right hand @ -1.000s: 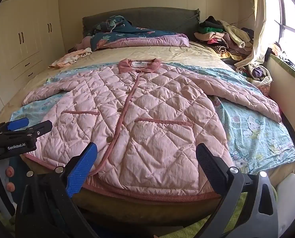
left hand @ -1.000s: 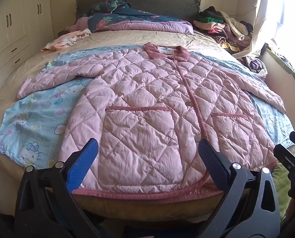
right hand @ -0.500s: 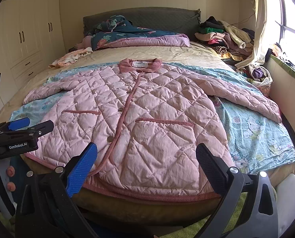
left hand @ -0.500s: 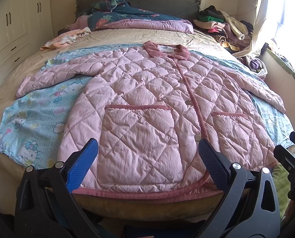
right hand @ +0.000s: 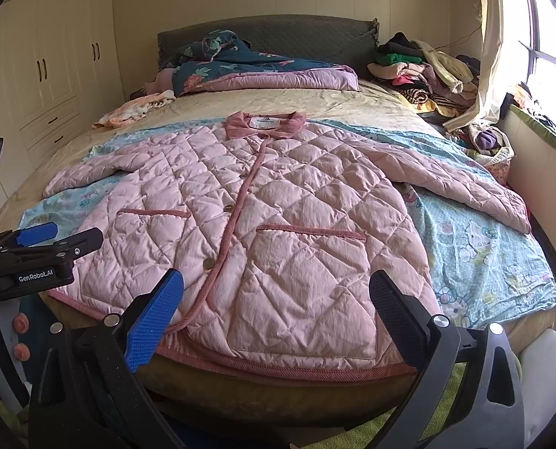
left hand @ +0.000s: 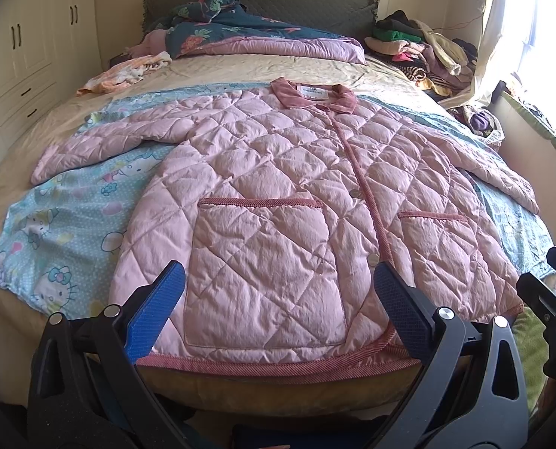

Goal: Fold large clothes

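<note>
A pink quilted jacket (left hand: 278, 202) (right hand: 278, 217) lies flat and buttoned on the bed, collar toward the headboard, both sleeves spread out, hem at the near edge. My left gripper (left hand: 278, 299) hovers open just short of the hem, over the left pocket, holding nothing. My right gripper (right hand: 276, 301) is open too, above the hem by the right pocket. In the right wrist view the left gripper (right hand: 42, 239) shows at the left edge; in the left wrist view the right gripper (left hand: 555, 292) shows at the right edge.
A light blue cartoon-print sheet (left hand: 53, 232) (right hand: 476, 247) lies under the jacket. A folded quilt (left hand: 270, 37) and small garment (left hand: 124, 73) sit near the headboard. A clothes pile (right hand: 427, 71) fills the far right corner. Wardrobes (right hand: 53, 67) stand left, a window right.
Both grippers have stayed open and nearly still; the views have shifted only slightly. The jacket has not moved.
</note>
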A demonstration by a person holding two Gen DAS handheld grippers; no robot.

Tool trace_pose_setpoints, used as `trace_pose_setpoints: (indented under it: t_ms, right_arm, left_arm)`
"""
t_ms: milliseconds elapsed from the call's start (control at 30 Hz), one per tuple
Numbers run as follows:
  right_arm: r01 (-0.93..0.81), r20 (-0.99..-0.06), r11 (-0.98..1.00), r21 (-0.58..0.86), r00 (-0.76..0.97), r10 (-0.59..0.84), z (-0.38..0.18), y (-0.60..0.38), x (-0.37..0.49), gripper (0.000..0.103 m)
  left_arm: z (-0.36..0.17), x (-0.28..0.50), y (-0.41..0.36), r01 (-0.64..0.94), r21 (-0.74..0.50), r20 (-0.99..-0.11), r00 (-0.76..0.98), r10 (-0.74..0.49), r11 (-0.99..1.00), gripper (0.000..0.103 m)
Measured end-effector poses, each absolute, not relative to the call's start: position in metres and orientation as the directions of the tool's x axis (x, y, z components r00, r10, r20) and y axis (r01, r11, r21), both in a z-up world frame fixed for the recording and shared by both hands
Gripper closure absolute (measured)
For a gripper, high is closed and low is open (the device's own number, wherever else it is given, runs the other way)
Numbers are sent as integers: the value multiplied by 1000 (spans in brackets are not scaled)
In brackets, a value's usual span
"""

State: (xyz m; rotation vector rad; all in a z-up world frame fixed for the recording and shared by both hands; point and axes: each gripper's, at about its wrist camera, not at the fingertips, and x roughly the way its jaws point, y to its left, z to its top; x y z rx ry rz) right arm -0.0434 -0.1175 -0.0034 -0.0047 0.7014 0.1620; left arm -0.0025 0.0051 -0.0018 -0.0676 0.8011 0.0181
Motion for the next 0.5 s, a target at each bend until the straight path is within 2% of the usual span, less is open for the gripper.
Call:
trace_pose_setpoints:
  t_ms: [500]
  right_arm:
    - [-156,-643,987,43,751,147,-1,-115,-43,4]
  left_arm:
    - [-2,-2,5,-43,-52,-719,694,-8,998,8]
